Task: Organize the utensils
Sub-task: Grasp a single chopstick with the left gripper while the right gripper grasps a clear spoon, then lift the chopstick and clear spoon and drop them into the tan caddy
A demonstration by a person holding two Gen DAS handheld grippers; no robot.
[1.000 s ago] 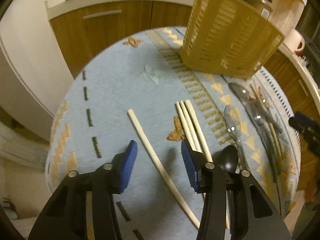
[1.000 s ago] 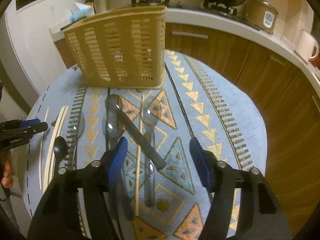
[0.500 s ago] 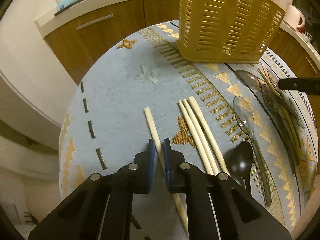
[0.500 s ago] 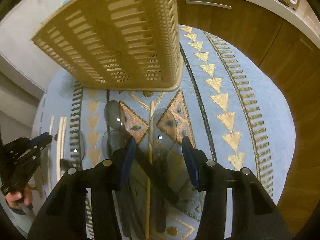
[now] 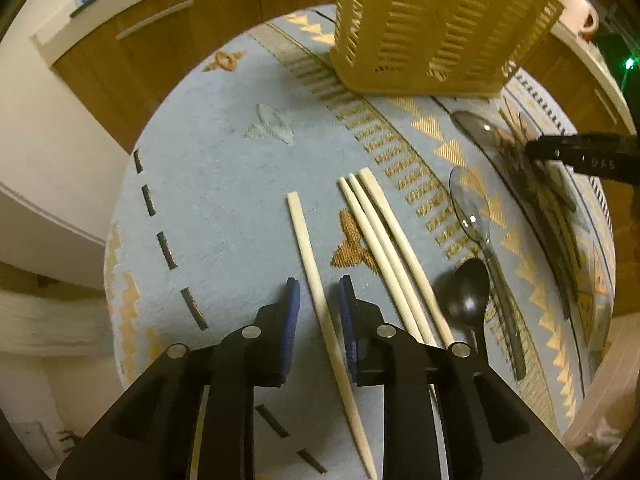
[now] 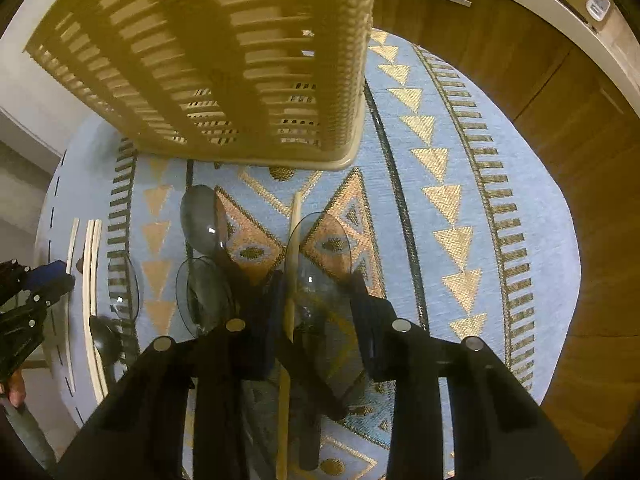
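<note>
My left gripper is open a little, its blue pads either side of a single pale chopstick lying on the blue patterned cloth. Three more chopsticks lie just right of it, then a black spoon and a clear spoon. My right gripper is open and low over a pile of clear spoons, dark utensils and one chopstick. The slatted yellow basket stands just beyond, also in the left wrist view.
Wooden cabinets and a white counter ring the round table. A white mug stands on the counter at right. The table edge curves off close on the right. The left gripper shows at the right wrist view's left edge.
My left gripper closed on the single chopstick, then opened slightly around it. My right gripper moved forward and down over the spoon pile and narrowed.
</note>
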